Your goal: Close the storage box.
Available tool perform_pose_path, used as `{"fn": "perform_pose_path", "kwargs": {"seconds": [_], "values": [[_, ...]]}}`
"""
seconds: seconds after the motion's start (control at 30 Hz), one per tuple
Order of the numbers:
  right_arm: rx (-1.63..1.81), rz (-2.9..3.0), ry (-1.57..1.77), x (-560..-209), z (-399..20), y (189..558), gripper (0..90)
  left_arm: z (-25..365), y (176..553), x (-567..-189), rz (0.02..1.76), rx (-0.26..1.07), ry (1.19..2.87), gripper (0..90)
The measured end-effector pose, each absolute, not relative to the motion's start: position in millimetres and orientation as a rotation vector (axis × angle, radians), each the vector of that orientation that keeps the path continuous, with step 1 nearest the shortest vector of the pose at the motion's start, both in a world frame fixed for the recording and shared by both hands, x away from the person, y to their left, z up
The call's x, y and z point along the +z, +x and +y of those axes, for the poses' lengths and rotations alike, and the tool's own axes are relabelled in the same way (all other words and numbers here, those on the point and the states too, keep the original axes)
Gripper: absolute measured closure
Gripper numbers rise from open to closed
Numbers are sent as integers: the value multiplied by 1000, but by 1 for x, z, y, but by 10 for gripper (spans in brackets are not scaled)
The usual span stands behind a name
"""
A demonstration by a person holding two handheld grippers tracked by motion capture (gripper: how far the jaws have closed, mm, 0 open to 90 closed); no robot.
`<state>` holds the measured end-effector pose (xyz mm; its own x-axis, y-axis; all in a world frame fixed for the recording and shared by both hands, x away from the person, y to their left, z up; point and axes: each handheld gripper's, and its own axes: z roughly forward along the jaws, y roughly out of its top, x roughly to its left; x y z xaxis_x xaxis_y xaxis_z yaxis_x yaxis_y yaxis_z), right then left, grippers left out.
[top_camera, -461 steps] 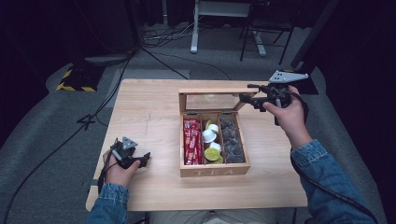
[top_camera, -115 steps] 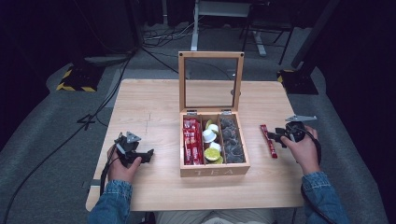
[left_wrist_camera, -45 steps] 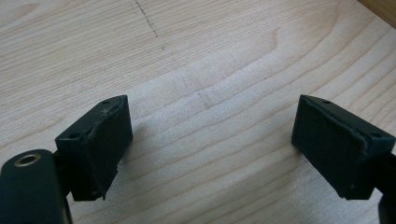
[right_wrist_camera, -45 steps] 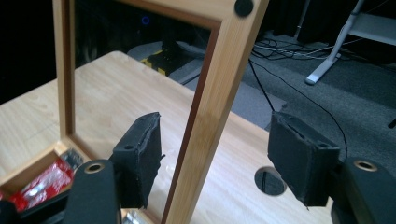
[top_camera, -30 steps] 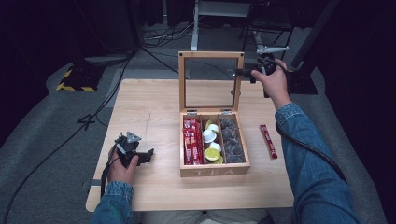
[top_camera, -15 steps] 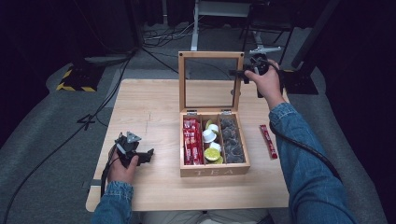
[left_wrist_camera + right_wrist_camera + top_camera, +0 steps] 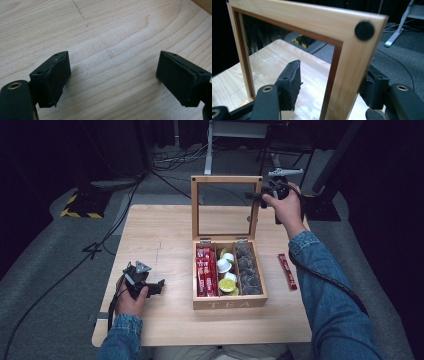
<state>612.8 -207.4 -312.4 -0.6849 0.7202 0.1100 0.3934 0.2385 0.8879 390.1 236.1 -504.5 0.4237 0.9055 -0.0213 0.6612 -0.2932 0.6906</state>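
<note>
A wooden tea box [image 7: 230, 304] stands mid-table with its glass-paned lid [image 7: 226, 179] upright. Inside lie red sachets [image 7: 203, 272], white and green capsules [image 7: 227, 270] and dark pods [image 7: 247, 270]. My right gripper [image 7: 255, 195] is raised at the lid's top right corner. In the right gripper view the right gripper [image 7: 332, 80] straddles the lid's side rail [image 7: 347, 75]: the left pad stands clear of the wood and the other sits behind it, so it is open. My left gripper [image 7: 155, 287] rests open on the table at the front left, and the left gripper [image 7: 112, 72] has bare wood between its pads.
One red sachet [image 7: 287, 271] lies on the table [image 7: 160, 235] to the right of the box, under my right forearm. Dark floor, cables and a black-and-yellow block [image 7: 80, 205] surround the table.
The right hand has shifted slightly left, bringing its jaws around the lid's top right corner. Before that it laid the red sachet on the table. The left hand has stayed put.
</note>
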Motion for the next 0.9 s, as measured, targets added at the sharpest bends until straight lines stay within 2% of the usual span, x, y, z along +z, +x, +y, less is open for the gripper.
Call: {"fn": "perform_pose_path", "kwargs": {"seconds": [0.5,0.9], "values": [[1466,2212,947,-286,-220,566,453,236,390,-504,1318,500,2056,125],[1398,2277,872,-280,-221,528,423,236,390,-504,1317,500,2056,125]]}}
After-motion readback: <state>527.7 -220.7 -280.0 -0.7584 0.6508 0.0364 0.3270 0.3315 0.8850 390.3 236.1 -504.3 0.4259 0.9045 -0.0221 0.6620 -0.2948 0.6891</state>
